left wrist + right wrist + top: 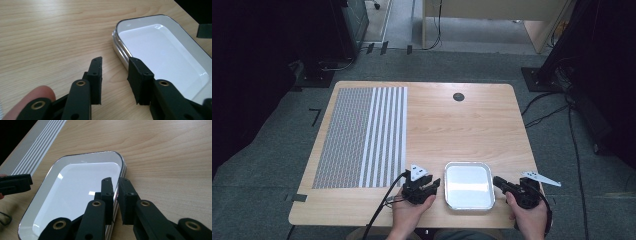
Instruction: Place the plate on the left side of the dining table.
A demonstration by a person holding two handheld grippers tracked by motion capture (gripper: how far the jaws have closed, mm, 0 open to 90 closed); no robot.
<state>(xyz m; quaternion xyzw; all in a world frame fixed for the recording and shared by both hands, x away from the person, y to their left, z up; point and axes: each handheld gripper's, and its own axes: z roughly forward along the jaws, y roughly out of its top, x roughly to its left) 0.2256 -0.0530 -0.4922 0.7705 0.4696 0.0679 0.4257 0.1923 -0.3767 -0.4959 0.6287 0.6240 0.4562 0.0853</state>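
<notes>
Now my right gripper (115,182) is clenched on the right rim of the tray (75,162) — its two jaws straddle the metal edge, one inside the tray, one outside, with hardly a gap between them. The tray (469,165) sits flat on the table (472,120) near my edge, between my hands and just right of the striped mat (362,135). My left gripper (115,66) is not there yet: its jaws stand apart over the bare wood just beside the tray's left rim (120,47), one pad close to the edge but, as far as I can tell, not pressing on it, so on that side I am grasping nothing. By my reckoning the job is at its start — one side is gripped, the other is lined up and needs to slide onto the rim and close. Lifting or carrying the tray is all still to do, and nothing is in it. With only one hand holding, I would judge a lift now likely to tip the tray.
</notes>
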